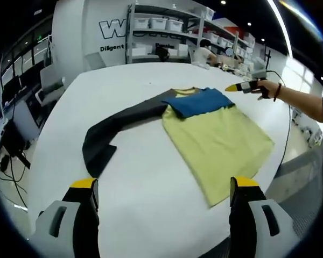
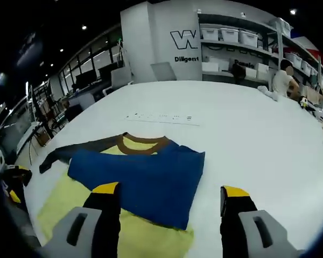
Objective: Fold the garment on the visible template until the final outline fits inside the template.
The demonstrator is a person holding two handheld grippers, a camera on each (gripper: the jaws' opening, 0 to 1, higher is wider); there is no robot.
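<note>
1. A white worktop (image 1: 151,177) is carrying the garment. In the right gripper view a faint line of markings (image 2: 159,117) is lying on it beyond the collar; whether this belongs to the template cannot be told.
2. Shelving (image 1: 167,32) with white storage bins is standing behind the worktop, beside a wall bearing large lettering (image 2: 184,38). A seated person (image 2: 282,80) is working at the far edge. Chairs and desks (image 1: 43,86) are lining the left side of the left gripper view.
3. Nothing is lying on the shirt or standing between either claw and the cloth.
4. The long-sleeved shirt (image 1: 218,140) is lying flat near the middle of the worktop. Its body is showing yellow-green, with a brown collar (image 2: 142,142).
5. A blue panel (image 2: 145,174) is lying folded across the upper part of the body, just below the collar.
6. One dark grey sleeve (image 1: 118,126) is stretching out sideways from the shoulder, bending at its end, unfolded.
7. The left claw (image 1: 164,185) is hovering above bare worktop near the shirt's hem, jaws spread wide, grasping nothing.
8. The right claw (image 2: 167,189) is hovering over the blue panel, jaws released and parted, grasping nothing. In the left gripper view it is showing at the far side (image 1: 239,87), held in a hand (image 1: 266,88).
</note>
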